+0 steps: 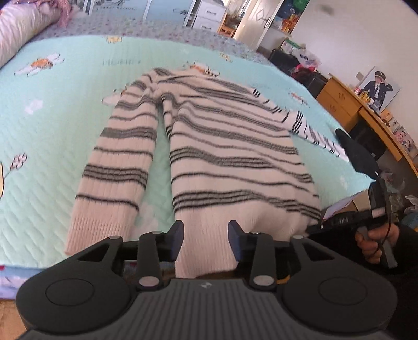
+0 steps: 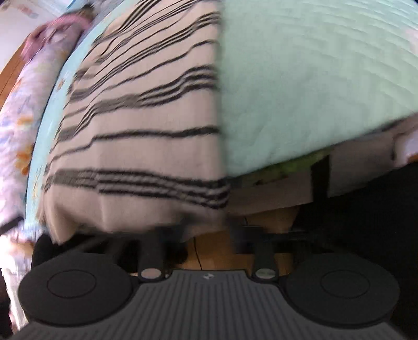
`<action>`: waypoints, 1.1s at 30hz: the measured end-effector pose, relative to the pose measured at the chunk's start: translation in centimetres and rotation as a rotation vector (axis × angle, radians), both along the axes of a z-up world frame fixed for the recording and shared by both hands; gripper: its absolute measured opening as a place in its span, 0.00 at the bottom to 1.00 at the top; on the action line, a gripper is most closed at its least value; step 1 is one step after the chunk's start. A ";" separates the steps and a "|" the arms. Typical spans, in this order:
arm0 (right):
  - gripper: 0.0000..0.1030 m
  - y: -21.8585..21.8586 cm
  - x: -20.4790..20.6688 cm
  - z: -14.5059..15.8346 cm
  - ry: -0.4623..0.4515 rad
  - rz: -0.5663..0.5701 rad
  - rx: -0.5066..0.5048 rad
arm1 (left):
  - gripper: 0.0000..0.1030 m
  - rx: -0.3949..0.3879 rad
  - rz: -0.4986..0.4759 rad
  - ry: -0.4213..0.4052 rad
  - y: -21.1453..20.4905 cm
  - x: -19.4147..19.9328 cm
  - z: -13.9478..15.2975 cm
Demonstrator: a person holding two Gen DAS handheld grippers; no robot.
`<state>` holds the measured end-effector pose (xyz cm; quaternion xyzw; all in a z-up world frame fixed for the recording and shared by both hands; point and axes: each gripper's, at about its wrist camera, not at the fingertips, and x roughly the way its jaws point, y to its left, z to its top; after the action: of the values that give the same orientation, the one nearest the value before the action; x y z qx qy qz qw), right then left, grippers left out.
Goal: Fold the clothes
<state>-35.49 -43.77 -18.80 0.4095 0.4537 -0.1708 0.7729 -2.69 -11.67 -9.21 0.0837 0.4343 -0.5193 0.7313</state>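
Note:
A white knit sweater (image 1: 224, 146) with dark stripes lies flat on a mint quilted bedspread (image 1: 52, 125), its collar far from me. One sleeve (image 1: 117, 162) lies straight beside the body and the other sleeve (image 1: 308, 125) stretches out to the right. The hem hangs over the near bed edge. My left gripper (image 1: 206, 240) is open at that hem, with the knit showing between its apart fingers. The right wrist view is blurred. There my right gripper (image 2: 206, 232) sits just below the sweater (image 2: 146, 125) at its hem corner, fingers apart, wooden floor showing in the gap.
A pink floral bolster (image 1: 21, 28) lies along the bed's left side. To the right stand a wooden desk (image 1: 347, 102) and a black chair back (image 1: 358, 154). A person's hand (image 1: 371, 243) grips the other handle at the bed's right corner. White drawers (image 1: 209, 18) stand beyond the bed.

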 end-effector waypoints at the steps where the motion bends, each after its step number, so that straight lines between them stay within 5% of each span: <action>1: 0.11 0.6 0.0 0.6 0.012 0.024 -0.042 | 0.39 -0.001 -0.006 -0.003 -0.4 -0.1 0.1; 8: 0.10 3.3 -0.9 6.8 0.089 0.138 -0.343 | 0.39 0.004 -0.053 0.006 -3.2 -1.3 -0.3; 17: 0.11 3.8 -0.7 9.3 0.163 0.159 -0.517 | 0.41 0.007 -0.082 0.007 -5.3 -2.1 -0.5; 23: 0.25 3.8 -0.1 10.6 0.188 0.119 -0.566 | 0.43 0.010 -0.075 0.008 -5.5 -2.2 -0.5; 33: 0.28 4.1 1.7 13.4 0.146 0.126 -0.648 | 0.46 -0.013 -0.053 0.017 -4.9 -2.6 -0.6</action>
<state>-33.75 -39.66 -5.39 0.1001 0.4544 -0.2868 0.8374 -5.30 -16.53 -9.85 0.0860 0.4347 -0.5422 0.7139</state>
